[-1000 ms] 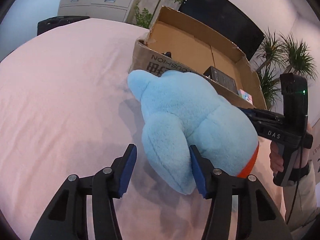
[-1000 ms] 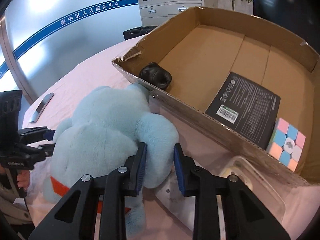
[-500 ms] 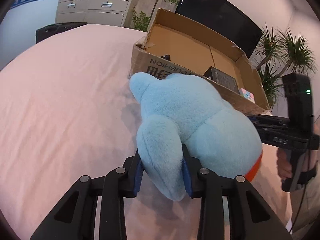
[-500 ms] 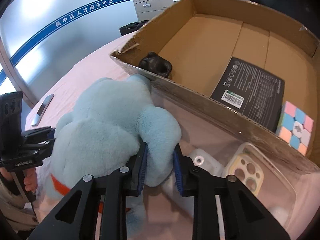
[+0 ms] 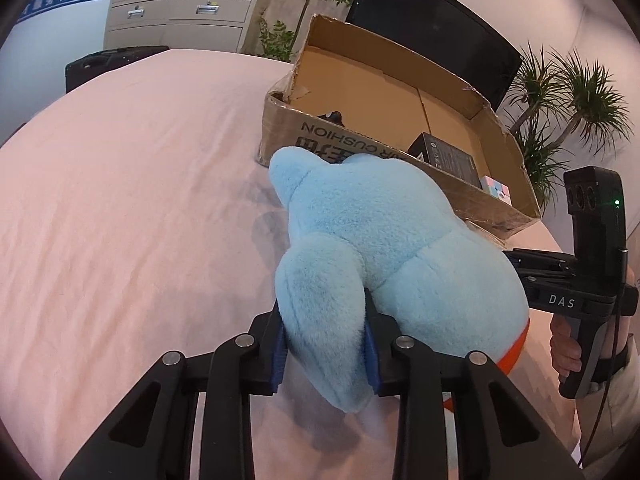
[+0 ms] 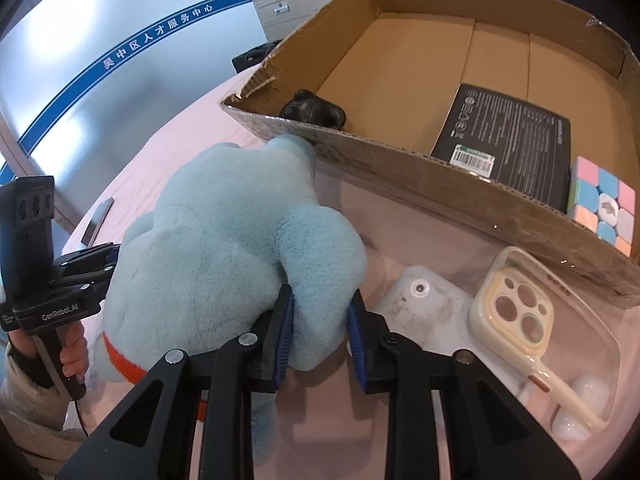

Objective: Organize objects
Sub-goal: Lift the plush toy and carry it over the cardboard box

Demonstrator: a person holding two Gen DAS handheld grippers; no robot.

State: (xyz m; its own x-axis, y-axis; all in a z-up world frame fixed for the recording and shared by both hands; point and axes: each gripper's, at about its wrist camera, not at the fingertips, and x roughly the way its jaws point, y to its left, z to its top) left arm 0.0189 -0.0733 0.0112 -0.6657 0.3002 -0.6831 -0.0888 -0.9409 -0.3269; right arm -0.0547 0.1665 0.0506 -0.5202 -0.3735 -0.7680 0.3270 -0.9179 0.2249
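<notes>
A light blue plush toy [image 5: 384, 248] with an orange collar lies on the pink tablecloth, its head against the cardboard box [image 5: 400, 92]. My left gripper [image 5: 325, 350] is shut on one of its plush limbs, the blue pads squeezing the fur. From the other side, my right gripper [image 6: 320, 334] is shut on another limb of the plush toy [image 6: 224, 248]. The cardboard box [image 6: 400, 160] holds a black boxed item [image 6: 504, 144], a pastel puzzle cube [image 6: 604, 204] and a small dark object [image 6: 314, 112].
A clear bag with a cream phone case [image 6: 516, 312] and white pieces lies in front of the box at the right. A white plastic piece [image 6: 420, 300] sits beside it. A dark flat device [image 6: 98, 220] rests at the table's far left edge. Potted plants [image 5: 568, 108] and a dark screen stand behind.
My left gripper went from open beside the plush limb to shut on it. The right gripper kept its grip and rolled slightly, and the box now sits more to the right in its view.
</notes>
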